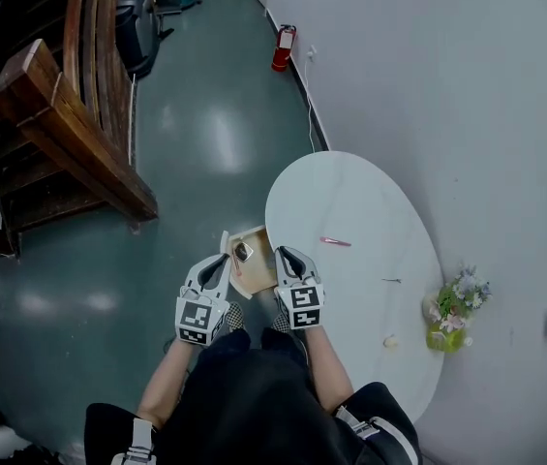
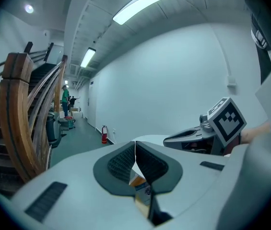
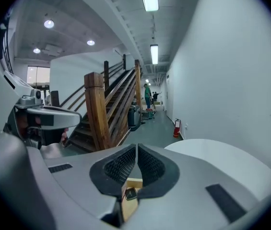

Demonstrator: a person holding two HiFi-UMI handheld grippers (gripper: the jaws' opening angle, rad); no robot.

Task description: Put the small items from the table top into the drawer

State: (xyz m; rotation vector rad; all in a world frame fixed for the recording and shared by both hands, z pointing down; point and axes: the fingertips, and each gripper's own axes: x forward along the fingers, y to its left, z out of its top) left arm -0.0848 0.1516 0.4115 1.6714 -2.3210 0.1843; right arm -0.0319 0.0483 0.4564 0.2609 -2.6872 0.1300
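An open wooden drawer [image 1: 257, 269] sticks out from the left edge of the white oval table [image 1: 350, 201]. A small dark square item [image 1: 243, 252] lies inside it. On the table top lie a pink pen [image 1: 335, 242], a thin dark item [image 1: 390, 280] and a small pale item [image 1: 390, 341]. My left gripper [image 1: 221, 264] hovers over the drawer's left side, jaws together with nothing between them. My right gripper [image 1: 286, 257] hovers over the drawer's right side, also shut and empty. Below its jaws the right gripper view shows the drawer [image 3: 134, 182] and the dark item [image 3: 131, 193].
A pot of flowers [image 1: 452, 313] stands at the table's right edge by the white wall. A wooden staircase [image 1: 70, 134] rises at the left across the green floor. A red fire extinguisher [image 1: 283, 47] stands against the wall far ahead. People stand far down the corridor [image 3: 147, 96].
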